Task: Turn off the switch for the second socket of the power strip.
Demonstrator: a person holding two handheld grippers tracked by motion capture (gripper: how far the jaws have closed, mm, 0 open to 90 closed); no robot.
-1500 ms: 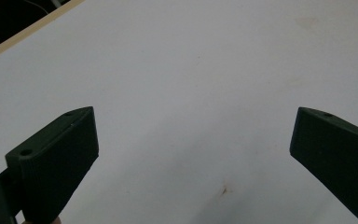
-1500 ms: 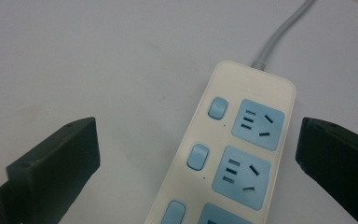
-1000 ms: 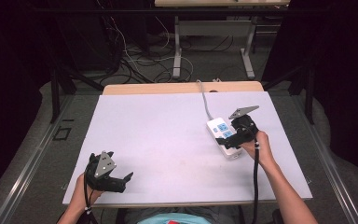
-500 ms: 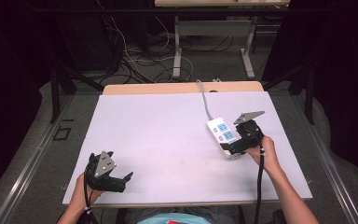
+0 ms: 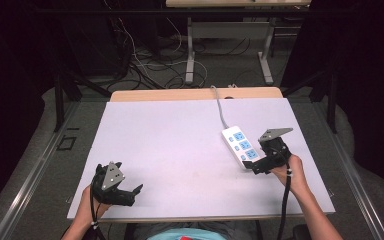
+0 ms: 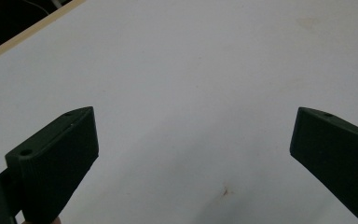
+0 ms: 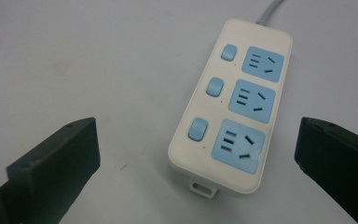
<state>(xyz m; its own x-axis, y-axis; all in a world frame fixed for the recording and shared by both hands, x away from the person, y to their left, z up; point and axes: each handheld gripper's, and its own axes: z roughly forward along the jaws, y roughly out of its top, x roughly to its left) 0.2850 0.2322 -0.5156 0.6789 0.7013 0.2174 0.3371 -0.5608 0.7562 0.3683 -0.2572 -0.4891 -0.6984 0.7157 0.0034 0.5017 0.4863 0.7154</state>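
A white power strip [image 5: 241, 146] with three blue sockets and three blue switches lies on the right half of the white table [image 5: 180, 145]; its grey cord [image 5: 220, 107] runs to the far edge. My right gripper [image 5: 254, 165] sits at the strip's near end, open, jaws spread wide. In the right gripper view the strip [image 7: 233, 107] lies flat ahead between the two jaws, untouched. My left gripper [image 5: 127, 192] rests near the front left corner, open, with bare table [image 6: 191, 93] between its jaws.
The table's wooden far edge [image 5: 195, 93] shows beyond the white top. Behind it on the floor are tangled cables [image 5: 145, 60] and the legs of another table [image 5: 190, 55]. Metal rails [image 5: 30, 175] run along both sides.
My right gripper has drawn back toward the near edge, from beside the strip to just off its near end. The left gripper has stayed put.
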